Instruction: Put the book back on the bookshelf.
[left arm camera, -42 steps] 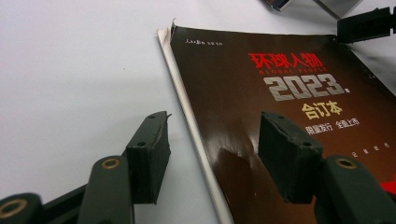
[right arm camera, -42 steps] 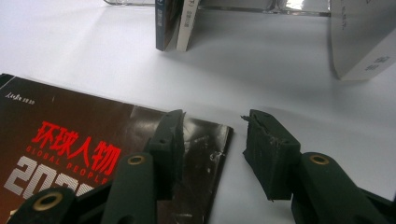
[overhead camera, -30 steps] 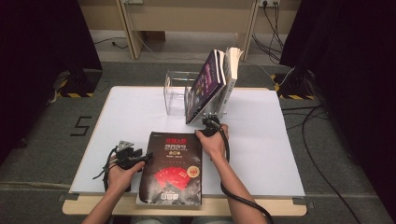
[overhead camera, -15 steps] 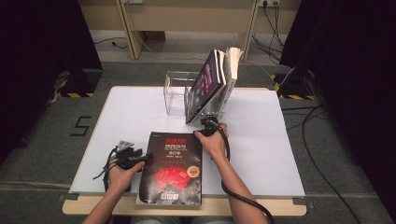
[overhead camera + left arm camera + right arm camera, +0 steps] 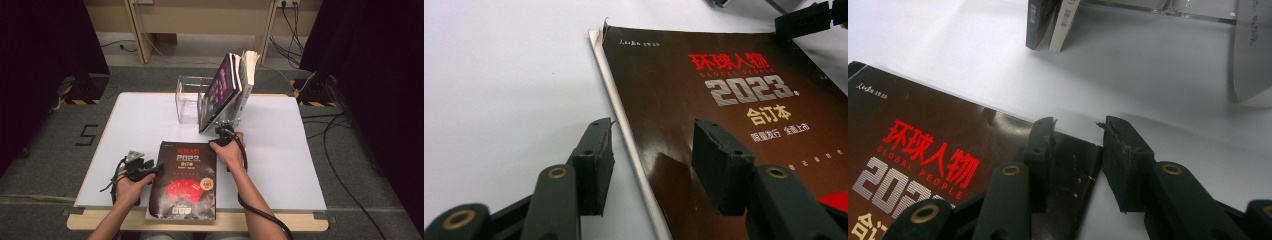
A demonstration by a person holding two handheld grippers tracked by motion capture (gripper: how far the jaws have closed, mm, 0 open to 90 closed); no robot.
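White bench (image 5: 150, 120) on grey carpet, dark curtains either side: your dark magazine (image 5: 186, 180), titled "环球人物 GLOBAL PEOPLE 2023 合订本", lies flat at the near edge. Your left claw (image 5: 651, 150) straddles its spine and your right claw (image 5: 1075, 137) its far corner, both closing, neither clamped.

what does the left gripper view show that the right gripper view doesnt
Left gripper view alone: the magazine's long left edge running between the left gripper's open jaws, which have just been closing, and the whole 2023 title. Right gripper view alone: two upright books and a clear stand beyond the right gripper, whose jaws, also just closing, straddle the cover's far corner. Both: the dark magazine lying flat on the white table.
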